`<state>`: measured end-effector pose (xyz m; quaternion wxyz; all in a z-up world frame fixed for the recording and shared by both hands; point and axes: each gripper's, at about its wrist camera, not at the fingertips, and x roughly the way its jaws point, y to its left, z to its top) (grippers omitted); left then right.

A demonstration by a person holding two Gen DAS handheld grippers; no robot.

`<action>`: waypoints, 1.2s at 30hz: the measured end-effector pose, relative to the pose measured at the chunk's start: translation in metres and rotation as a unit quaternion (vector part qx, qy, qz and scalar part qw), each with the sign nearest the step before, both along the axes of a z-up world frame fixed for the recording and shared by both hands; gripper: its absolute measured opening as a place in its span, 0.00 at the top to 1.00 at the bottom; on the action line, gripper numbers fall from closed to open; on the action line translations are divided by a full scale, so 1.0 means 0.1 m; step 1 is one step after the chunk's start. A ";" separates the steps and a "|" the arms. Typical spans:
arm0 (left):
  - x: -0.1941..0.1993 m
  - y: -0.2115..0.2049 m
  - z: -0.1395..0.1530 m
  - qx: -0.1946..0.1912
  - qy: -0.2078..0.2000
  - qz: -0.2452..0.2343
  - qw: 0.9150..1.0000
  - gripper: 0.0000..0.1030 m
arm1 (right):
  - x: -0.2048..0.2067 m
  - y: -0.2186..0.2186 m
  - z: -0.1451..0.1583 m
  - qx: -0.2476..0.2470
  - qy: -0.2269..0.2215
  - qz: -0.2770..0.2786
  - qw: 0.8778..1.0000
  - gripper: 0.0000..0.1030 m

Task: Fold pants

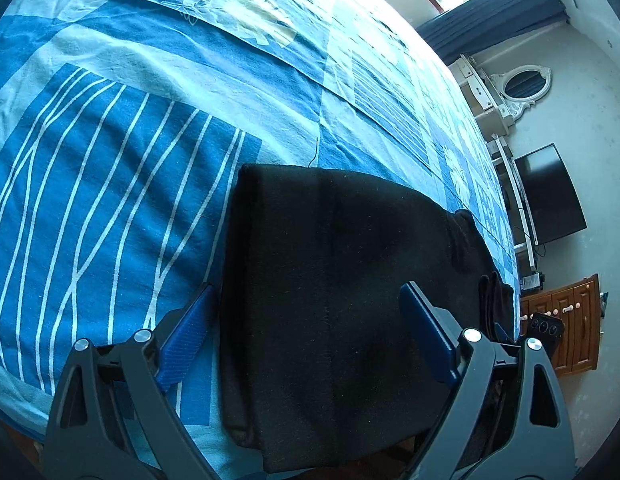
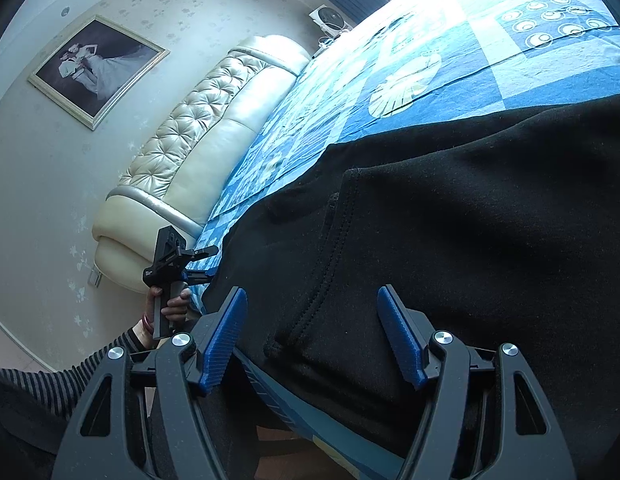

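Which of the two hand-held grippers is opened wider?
The left hand-held gripper: its blue fingers straddle nearly the whole folded black pants. The right hand-held gripper shows a narrower gap.

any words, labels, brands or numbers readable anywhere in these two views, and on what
None can be read.
White marking on the left claw's black body, seen from the right wrist view: too small and blurred.
Small device with a pale label beside the wooden cabinet, left wrist view: too small.
Black pants, blue patterned bedsheet, framed picture: no lettering visible.
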<state>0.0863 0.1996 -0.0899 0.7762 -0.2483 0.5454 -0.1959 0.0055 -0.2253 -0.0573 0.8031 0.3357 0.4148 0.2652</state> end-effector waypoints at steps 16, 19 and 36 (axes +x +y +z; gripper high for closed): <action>-0.01 -0.01 -0.17 -0.103 0.037 0.005 0.994 0.63 | -0.02 0.02 0.02 -0.001 -0.006 -0.003 1.000 0.31; -0.02 -0.05 -0.15 -0.098 0.033 0.004 0.995 0.73 | -0.02 0.02 0.02 -0.002 -0.007 -0.003 1.000 0.31; -0.15 -0.70 0.93 -0.097 -0.022 0.005 0.995 0.83 | -0.01 -0.02 0.11 -0.019 -0.031 -0.031 0.999 0.30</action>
